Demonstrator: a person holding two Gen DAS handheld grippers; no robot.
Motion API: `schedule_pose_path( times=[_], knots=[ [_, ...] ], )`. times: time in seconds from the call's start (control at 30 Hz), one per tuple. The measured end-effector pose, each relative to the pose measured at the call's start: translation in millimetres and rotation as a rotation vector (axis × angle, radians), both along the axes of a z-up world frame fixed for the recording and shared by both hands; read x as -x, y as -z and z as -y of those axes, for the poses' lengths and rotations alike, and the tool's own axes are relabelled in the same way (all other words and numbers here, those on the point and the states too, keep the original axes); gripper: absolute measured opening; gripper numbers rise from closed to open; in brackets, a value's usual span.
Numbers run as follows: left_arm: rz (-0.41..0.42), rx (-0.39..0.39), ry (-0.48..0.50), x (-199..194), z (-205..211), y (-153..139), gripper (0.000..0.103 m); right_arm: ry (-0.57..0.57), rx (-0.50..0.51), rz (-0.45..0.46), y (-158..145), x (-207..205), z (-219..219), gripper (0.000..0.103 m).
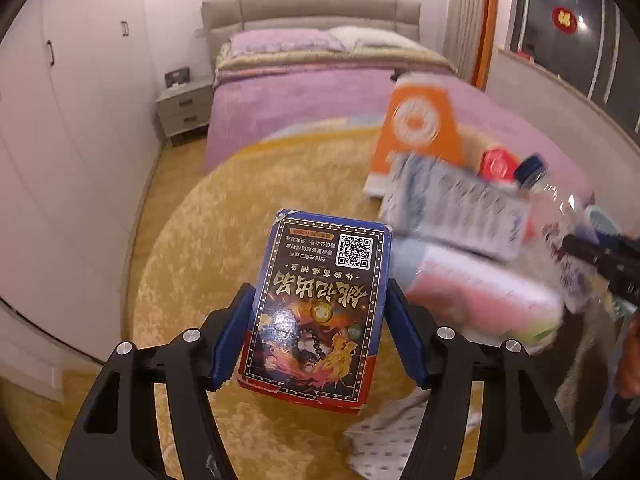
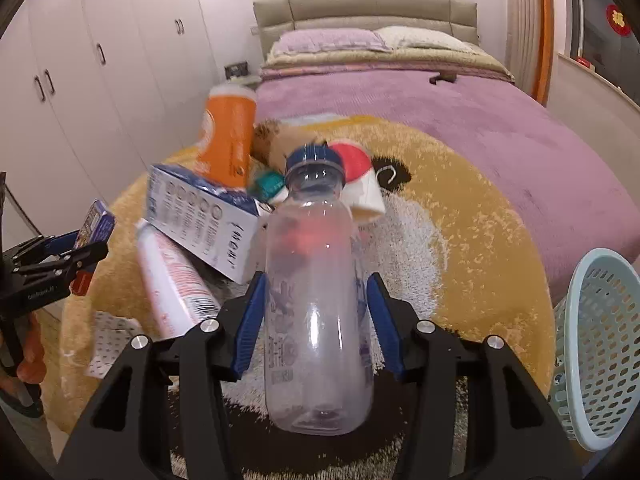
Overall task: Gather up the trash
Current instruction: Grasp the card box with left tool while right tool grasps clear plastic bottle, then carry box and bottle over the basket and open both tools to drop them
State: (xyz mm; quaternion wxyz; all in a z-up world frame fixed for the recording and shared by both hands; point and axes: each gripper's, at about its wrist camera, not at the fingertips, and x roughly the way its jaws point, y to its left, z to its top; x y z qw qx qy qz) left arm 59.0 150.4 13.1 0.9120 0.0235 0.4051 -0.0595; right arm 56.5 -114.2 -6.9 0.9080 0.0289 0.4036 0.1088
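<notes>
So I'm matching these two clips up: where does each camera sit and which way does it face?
Left wrist: on the left gripper, looking along its fingers, shut on a card box, toward the bed; the right gripper shows at right.
Right wrist: on the right gripper, shut on a clear bottle, also facing the bed; the left gripper and hand show at left.
Shared: bed, orange carton, blue-white box.

We note a glossy printed cardboard box (image 1: 316, 312), a clear smooth plastic bottle (image 2: 318, 316) with a blue plastic cap (image 2: 315, 159), a shaggy yellow pile rug (image 1: 224, 208), a perforated pale-blue plastic basket (image 2: 600, 344) and a matt purple fleece bedspread (image 2: 480, 120).
</notes>
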Motion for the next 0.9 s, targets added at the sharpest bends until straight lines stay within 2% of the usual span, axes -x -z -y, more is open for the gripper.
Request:
schedule_pose_path(
  times=[0.13, 0.27, 0.5, 0.7, 0.9],
  knots=[
    [0.069, 0.053, 0.062, 9, 23, -28, 0.062, -0.002, -0.025, 0.051, -20, 13, 12, 0.046],
    [0.119, 0.065, 0.136, 18, 67, -49, 0.062, 0.012, -0.042, 0.076, -36, 22, 28, 0.044],
    [0.157, 0.084, 0.248, 9, 129, -62, 0.062, 0.073, -0.092, 0.123, -56, 37, 70, 0.044],
    [0.168, 0.108, 0.353, 3, 198, -68, 0.062, 0.221, -0.087, 0.197, -76, 57, 129, 0.044],
    [0.101, 0.157, 0.479, -8, 287, -56, 0.062, 0.395, -0.098, 0.207, -72, 72, 198, 0.044]
  ],
)
